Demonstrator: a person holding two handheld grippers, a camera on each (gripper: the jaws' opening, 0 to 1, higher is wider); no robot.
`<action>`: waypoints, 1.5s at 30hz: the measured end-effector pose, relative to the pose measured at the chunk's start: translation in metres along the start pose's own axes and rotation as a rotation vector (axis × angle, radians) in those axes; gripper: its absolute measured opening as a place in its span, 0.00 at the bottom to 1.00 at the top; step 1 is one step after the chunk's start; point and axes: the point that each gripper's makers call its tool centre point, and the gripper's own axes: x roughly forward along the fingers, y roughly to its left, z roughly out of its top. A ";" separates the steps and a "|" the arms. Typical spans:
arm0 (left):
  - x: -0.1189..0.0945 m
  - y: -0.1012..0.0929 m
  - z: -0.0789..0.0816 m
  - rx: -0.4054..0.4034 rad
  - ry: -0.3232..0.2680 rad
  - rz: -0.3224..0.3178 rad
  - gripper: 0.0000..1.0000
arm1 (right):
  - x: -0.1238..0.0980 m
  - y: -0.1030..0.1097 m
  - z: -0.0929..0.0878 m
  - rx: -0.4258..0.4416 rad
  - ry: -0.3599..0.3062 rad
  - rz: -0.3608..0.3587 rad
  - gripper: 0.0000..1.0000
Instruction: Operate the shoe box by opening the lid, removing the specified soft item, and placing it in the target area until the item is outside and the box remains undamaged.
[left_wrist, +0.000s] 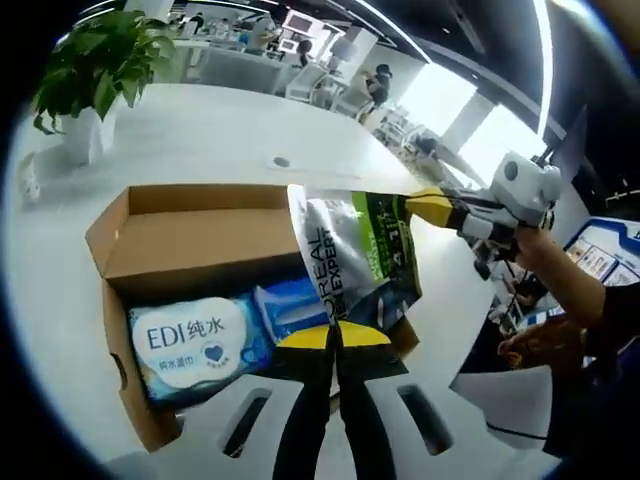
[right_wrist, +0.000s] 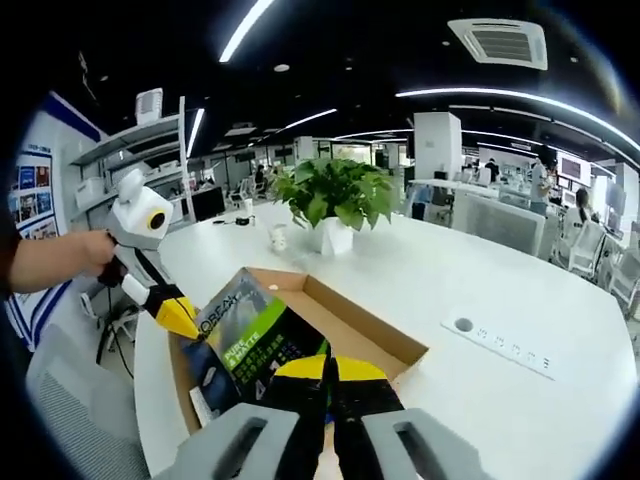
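An open cardboard shoe box (left_wrist: 200, 240) (right_wrist: 375, 335) lies on the white table (left_wrist: 230, 125) (right_wrist: 520, 280). A grey, green and black L'Oreal pouch (left_wrist: 350, 250) (right_wrist: 255, 335) is lifted above the box's open top. My left gripper (left_wrist: 335, 335) (right_wrist: 175, 312) is shut on one edge of the pouch. On the opposite edge my right gripper (right_wrist: 330, 370) (left_wrist: 430, 205) is shut as well. Inside the box lie a pale blue EDI wipes pack (left_wrist: 190, 340) and a darker blue packet (left_wrist: 290, 305).
A potted plant (left_wrist: 100, 60) (right_wrist: 335, 195) in a white pot stands beyond the box, with a small white cup (right_wrist: 277, 237) beside it. A round cable port (left_wrist: 281, 161) (right_wrist: 462, 324) is set in the table. A grey chair (right_wrist: 70, 400) stands at the table's edge.
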 end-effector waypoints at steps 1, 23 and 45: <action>0.002 -0.002 0.000 0.001 0.001 -0.002 0.00 | -0.002 -0.002 -0.001 0.002 0.000 -0.003 0.00; 0.044 -0.045 0.005 0.019 0.038 -0.077 0.00 | -0.041 -0.046 -0.026 0.036 0.012 -0.108 0.00; 0.086 -0.065 0.002 -0.008 0.084 -0.115 0.00 | -0.052 -0.083 -0.072 0.066 0.092 -0.173 0.00</action>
